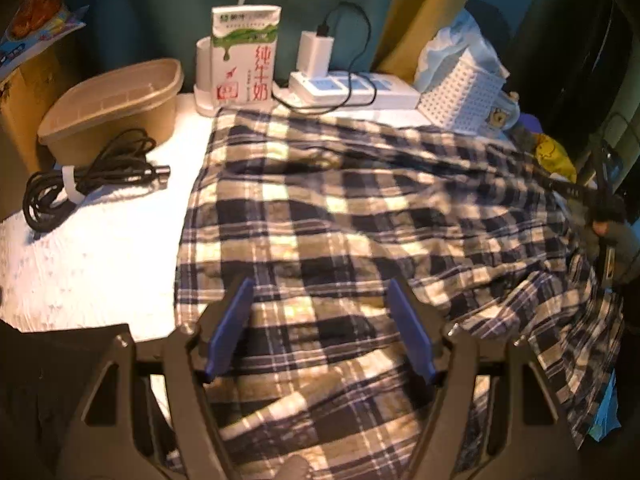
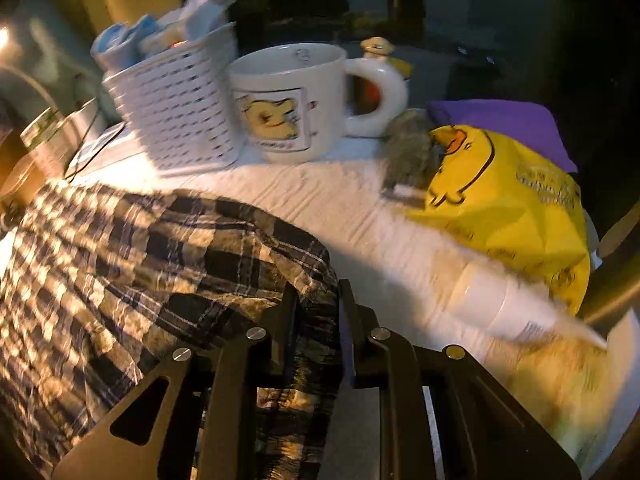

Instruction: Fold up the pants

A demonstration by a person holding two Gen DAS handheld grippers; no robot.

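1. Lying spread across a white textured tabletop (image 1: pixel 100 248) are the plaid pants (image 1: pixel 360 208), blue, dark and cream checks, wrinkled, one part hanging over the table's right edge in the left wrist view.
2. Standing along the back edge: a tan plastic tub (image 1: pixel 116 104), a milk carton (image 1: pixel 244 60), a white power strip (image 1: pixel 356 90) with a charger (image 1: pixel 316 54) plugged in, and a white perforated basket (image 1: pixel 460 96).
3. Lying in front of the tub is a coiled black cable (image 1: pixel 88 180), apart from the pants.
4. Showing in the right wrist view: the basket (image 2: pixel 176 112) touching or just beside a white mug with a yellow cartoon print (image 2: pixel 292 100), a yellow duck-print bag (image 2: pixel 508 208), a purple thing (image 2: pixel 504 124) behind it, and a white bottle (image 2: pixel 508 304) lying near the table edge.
5. Room is dim, teal wall behind, warm light falling on the cloth.
6. Left gripper (image 1: pixel 320 312) is pointing steeply down over the near part of the pants, blue pads (image 1: pixel 232 328) standing wide apart, not pinching anything; cloth is showing between them.
7. Right gripper (image 2: pixel 316 320) is angling down at the pants' right edge, jaws pulled narrow, clamping a bunched fold of the plaid fabric (image 2: pixel 160 264) between the fingers.
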